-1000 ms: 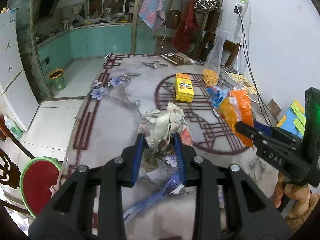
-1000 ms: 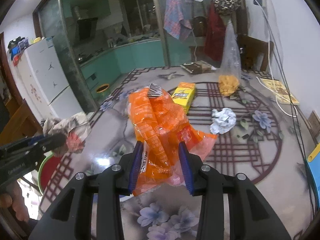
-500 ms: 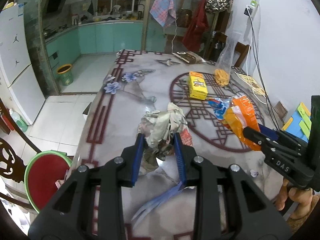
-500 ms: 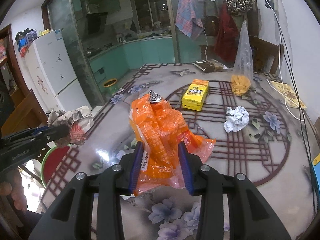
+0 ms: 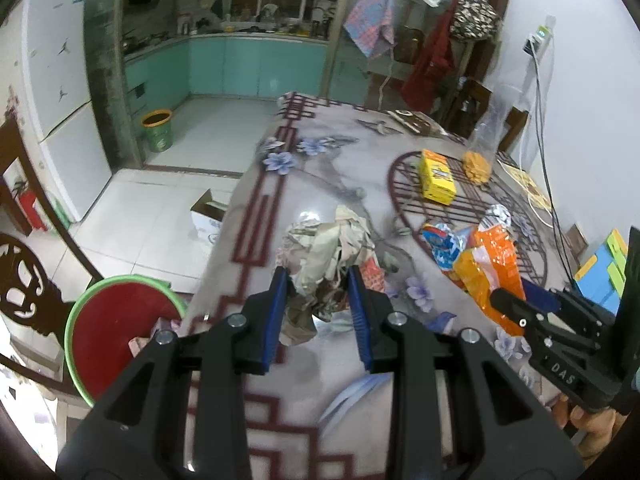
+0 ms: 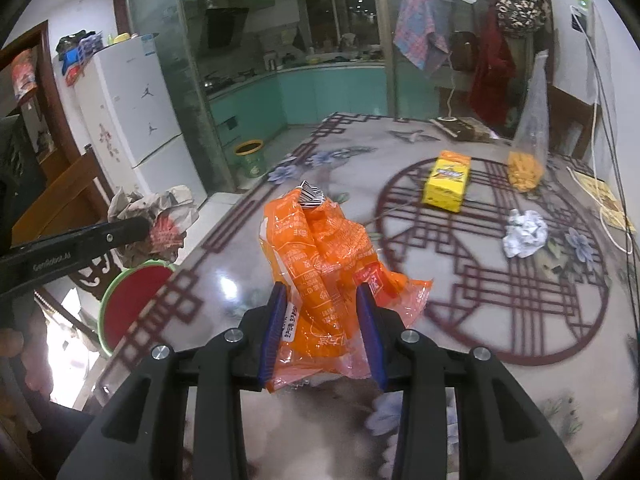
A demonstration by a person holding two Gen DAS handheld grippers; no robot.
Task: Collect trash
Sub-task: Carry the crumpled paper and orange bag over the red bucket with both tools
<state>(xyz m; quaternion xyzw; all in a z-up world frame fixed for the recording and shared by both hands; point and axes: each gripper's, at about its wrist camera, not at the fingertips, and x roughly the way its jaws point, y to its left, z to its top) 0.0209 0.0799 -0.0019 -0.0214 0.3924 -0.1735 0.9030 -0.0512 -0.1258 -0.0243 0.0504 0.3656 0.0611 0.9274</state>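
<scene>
Now, view by view.

Left wrist, change: compared with a second ago, the red basin (image 5: 120, 320) with the green rim fills more of the frame at 8 o'clock and the table (image 5: 256, 240) edge has swung toward centre, so the carry is heading off the table (toward that basin, I judge).

Left wrist, jaws: left gripper (image 5: 318, 308) pinches the crumpled paper wad (image 5: 328, 256), as before.

Left wrist, look of trash: grey-beige newsprint, a red scrap at its 4 o'clock side, lifted over the table.

Right wrist, change: the basin has come closer at 9 o'clock; the load has not slipped.

Right wrist, jaws: right gripper (image 6: 322, 328) clamps the orange wrapper (image 6: 320, 264).

Right wrist, look of trash: crinkled glossy plastic, barcode flap on top.

Left behind: foil ball (image 6: 525, 233) at 3 o'clock, yellow box (image 6: 447, 186) at 1 o'clock (box may not be trash).
</scene>
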